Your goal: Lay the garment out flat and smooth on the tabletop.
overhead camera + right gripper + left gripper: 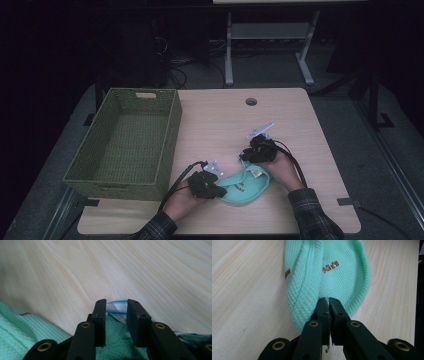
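Mint knit cloth (245, 185) lies on the pale wood counter (220, 125) beside a green basket (127, 142). Left tool (329, 300) is clamped on its edge; right tool (116, 305), jaws apart, straddles a blue-striped tag (117, 307).

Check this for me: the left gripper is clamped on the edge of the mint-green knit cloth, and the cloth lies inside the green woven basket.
One thing is wrong: the mint-green knit cloth is not in the green woven basket. It lies on the wooden table, to the right of the basket, as the high view shows. The rest stands: the left gripper is clamped on the cloth's edge, which the left gripper view shows.
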